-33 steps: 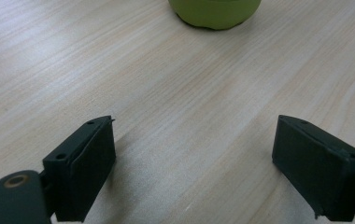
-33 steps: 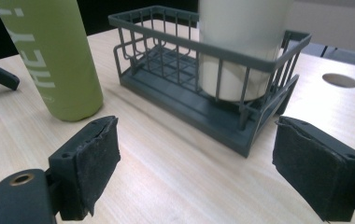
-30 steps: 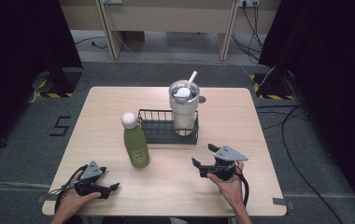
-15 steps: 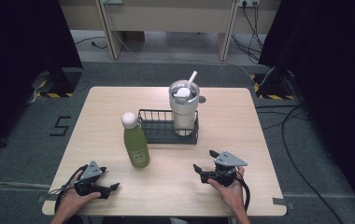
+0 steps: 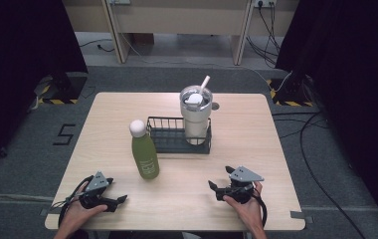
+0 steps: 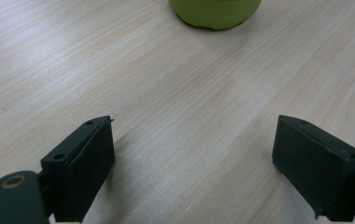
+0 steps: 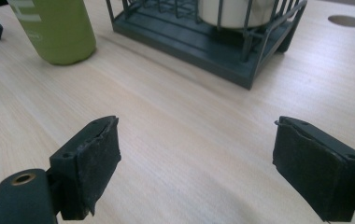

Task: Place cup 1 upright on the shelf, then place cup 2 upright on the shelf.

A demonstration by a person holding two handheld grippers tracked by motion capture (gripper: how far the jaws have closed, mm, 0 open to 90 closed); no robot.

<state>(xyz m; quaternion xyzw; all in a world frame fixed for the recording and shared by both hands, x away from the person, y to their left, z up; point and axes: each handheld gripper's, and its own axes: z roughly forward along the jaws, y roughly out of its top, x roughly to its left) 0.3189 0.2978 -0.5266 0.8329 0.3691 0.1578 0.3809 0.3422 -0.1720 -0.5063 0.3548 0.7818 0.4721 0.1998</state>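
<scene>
Looking down from the high view, nothing is in hand: the left gripper (image 5: 108, 199) and the right gripper (image 5: 218, 189) both rest at the near edge of the table (image 5: 256, 129), each held by a hand, and every item stands untouched, so I judge the work barely begun with all of the reaching and gripping left. One green bottle (image 5: 143, 150) with a white cap stands upright left of centre, nearest the left gripper yet apart from it; one dark wire basket (image 5: 167, 139) sits just right of it, and one white tumbler (image 5: 195, 115) with a straw stands inside the basket's right end. That makes one of each thing and two grippers. The left gripper view has its two black jaws spread wide over bare wood, pinching nothing, with the bottle's (image 6: 214, 11) green base at the far edge, ahead of the gap. The right gripper view likewise has the jaws spread and empty; beyond them stand the bottle (image 7: 60, 32) at far left and the basket (image 7: 213, 44) with the tumbler (image 7: 234, 11) in it.
</scene>
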